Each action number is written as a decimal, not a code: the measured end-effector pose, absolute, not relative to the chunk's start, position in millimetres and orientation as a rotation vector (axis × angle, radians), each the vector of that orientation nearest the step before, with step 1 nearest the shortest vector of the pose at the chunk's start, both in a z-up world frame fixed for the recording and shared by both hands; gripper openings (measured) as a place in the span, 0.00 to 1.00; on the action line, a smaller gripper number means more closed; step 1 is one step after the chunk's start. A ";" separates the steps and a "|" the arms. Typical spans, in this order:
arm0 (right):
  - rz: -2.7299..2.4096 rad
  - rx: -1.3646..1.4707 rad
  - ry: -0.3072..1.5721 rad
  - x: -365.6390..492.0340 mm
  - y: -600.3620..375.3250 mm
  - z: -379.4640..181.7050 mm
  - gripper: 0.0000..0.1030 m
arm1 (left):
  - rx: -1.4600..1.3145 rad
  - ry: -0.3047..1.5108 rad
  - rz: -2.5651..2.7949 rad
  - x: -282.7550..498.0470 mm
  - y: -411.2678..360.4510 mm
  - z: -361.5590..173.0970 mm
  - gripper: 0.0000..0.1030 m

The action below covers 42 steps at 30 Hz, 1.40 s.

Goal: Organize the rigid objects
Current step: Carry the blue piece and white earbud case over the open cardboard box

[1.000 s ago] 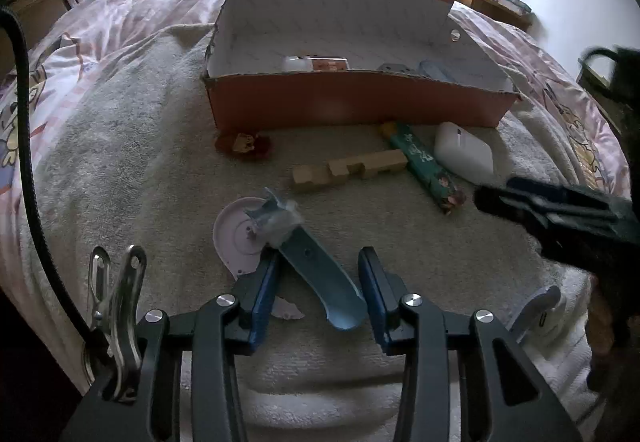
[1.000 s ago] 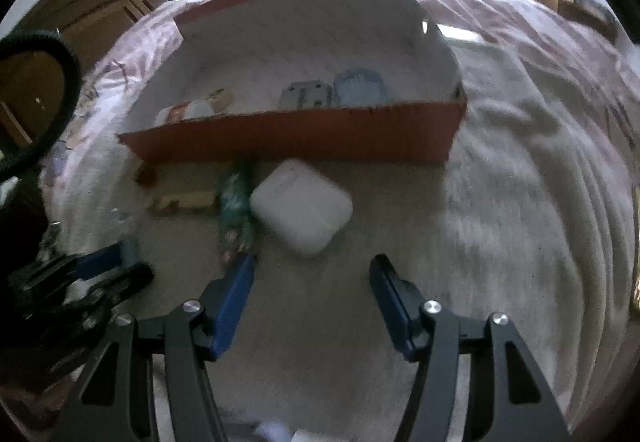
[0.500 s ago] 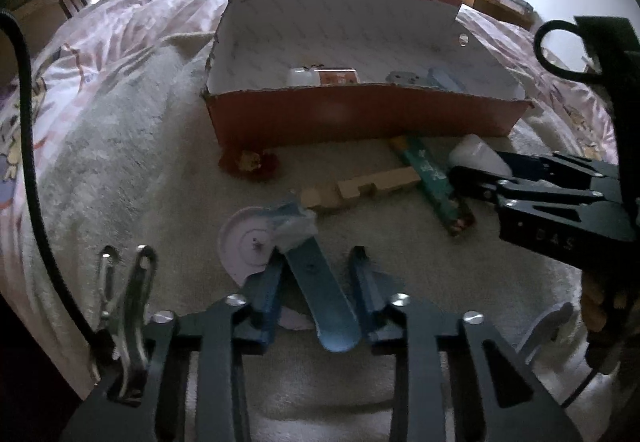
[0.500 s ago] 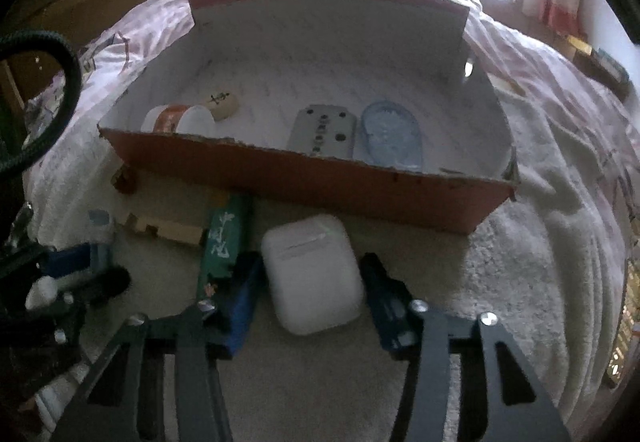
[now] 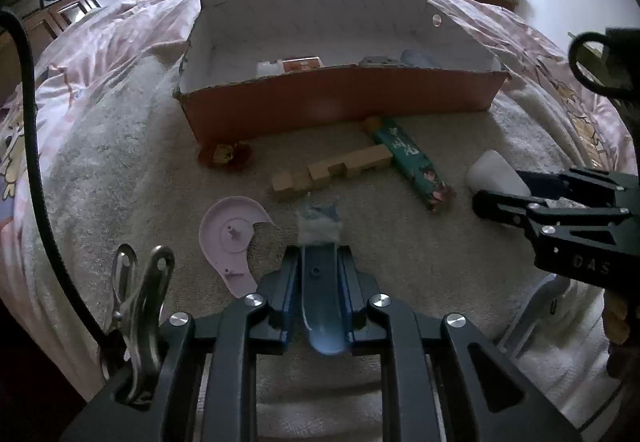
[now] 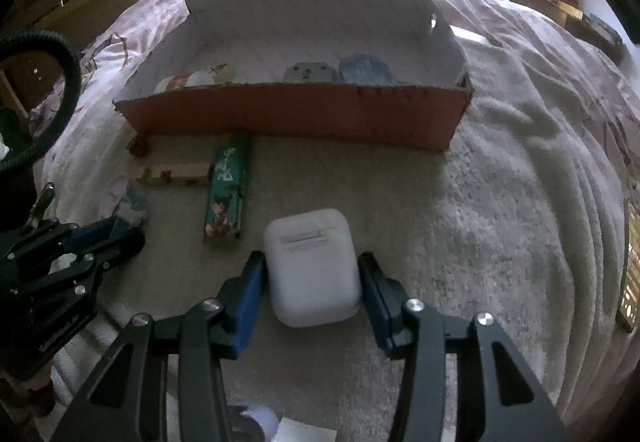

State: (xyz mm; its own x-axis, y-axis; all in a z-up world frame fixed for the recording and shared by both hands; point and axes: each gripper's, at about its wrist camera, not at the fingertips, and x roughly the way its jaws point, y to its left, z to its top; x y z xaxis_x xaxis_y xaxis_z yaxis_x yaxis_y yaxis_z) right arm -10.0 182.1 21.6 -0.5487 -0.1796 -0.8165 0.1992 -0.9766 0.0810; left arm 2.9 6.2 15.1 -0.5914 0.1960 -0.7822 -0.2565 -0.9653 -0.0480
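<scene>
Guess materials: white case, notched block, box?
White case: likely plastic, smooth, with rounded corners and a lid seam. Notched block: looks like bare pale wood, matte with square-cut edges. Box: cardboard, with a ragged torn rim, orange outside, white inside.

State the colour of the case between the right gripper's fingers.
White: the earbud case shows best in the right wrist view, between the right gripper fingers.

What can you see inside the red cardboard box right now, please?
Inside the red cardboard box: a white-and-orange container, a grey plate and a bluish oval piece. The front wall hides their lower parts and the near floor.
</scene>
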 end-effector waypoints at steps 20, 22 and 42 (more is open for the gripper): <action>-2.570 1.294 -0.127 -4.6 200.1 20.8 0.47 | -1.263 0.059 2.535 -2.7 1.7 24.1 0.18; -2.564 1.296 -0.142 -4.3 202.0 21.8 0.46 | -1.239 0.046 2.538 -2.5 1.2 31.1 0.18; -2.554 1.207 -0.182 -10.9 211.0 59.9 0.46 | -1.105 0.010 2.598 -32.5 -3.1 85.3 0.18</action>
